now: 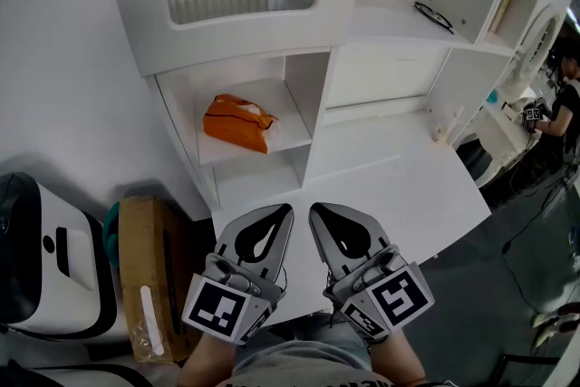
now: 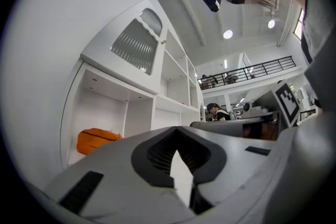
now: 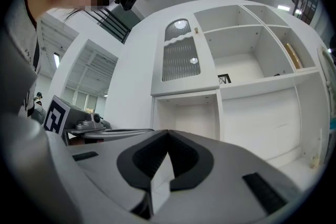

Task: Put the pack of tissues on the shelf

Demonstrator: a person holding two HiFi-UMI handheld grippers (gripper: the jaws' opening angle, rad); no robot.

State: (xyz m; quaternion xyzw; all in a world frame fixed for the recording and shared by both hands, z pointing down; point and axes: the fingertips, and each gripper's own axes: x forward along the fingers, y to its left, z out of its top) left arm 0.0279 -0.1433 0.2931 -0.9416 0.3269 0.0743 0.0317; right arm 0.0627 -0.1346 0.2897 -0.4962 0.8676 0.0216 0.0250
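The orange pack of tissues [image 1: 237, 122] lies on the shelf [image 1: 292, 124] inside the open cubby of the white cabinet. It sits toward the left wall, with one corner close to the front edge. So the job looks done, or very nearly.

Both tools hang low over the near edge of the white surface [image 1: 399, 195], well apart from the cubby. The left hand-held gripper [image 1: 284, 213] is clenched with nothing in it, its tips meeting. The right hand-held gripper [image 1: 317, 213] is the same, jaws pressed together and empty.

What worries me is that corner by the lip. The pack is soft and slumped, not lying flat. If someone reaches back in to tidy it, a clenched gripper would push it rather than catch it, and it could tip off the front onto the lower shelf or the surface. A knock against the cabinet might do the same. The cardboard box [image 1: 149, 272] on the floor to the left is well clear and poses no trouble.
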